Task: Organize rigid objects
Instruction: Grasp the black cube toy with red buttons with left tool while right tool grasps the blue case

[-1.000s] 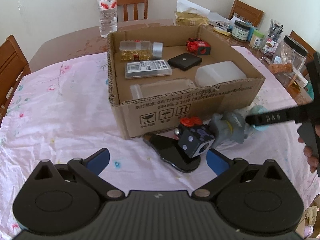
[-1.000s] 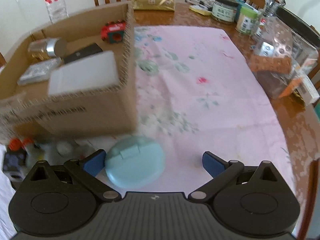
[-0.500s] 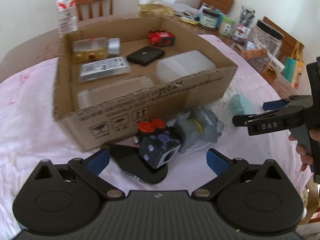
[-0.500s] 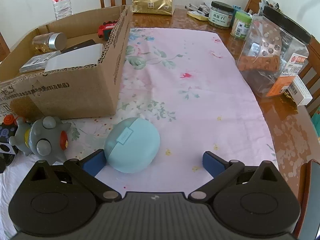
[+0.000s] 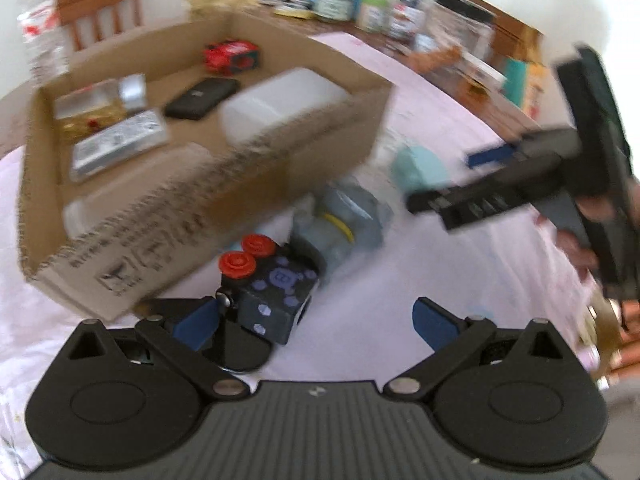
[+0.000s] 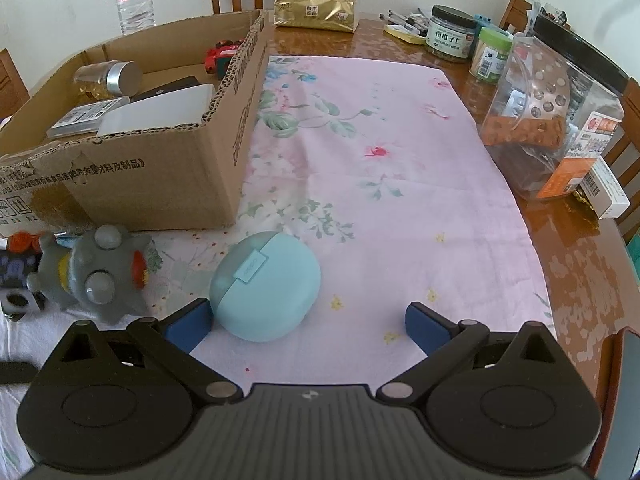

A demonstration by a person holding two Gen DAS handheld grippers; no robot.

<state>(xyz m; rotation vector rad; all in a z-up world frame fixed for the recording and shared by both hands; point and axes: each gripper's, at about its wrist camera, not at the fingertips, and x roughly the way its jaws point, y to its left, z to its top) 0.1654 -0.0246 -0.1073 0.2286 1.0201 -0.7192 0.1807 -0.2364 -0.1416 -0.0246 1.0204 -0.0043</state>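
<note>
The right gripper, jaws spread, straddled the pale blue round case just outside the cardboard box, seemingly to box it. The left gripper, also spread, hung by the dark cube toy.

A pale pink cloth printed with green leaves and small red and blue flowers covers the glossy brown surface. On it lie a pale blue round case, a grey toy with yellow and red patches, and a black cube with lilac spots and two red buttons. The plain brown cardboard box bears black print, and both claws have black arms with blue pads.
</note>
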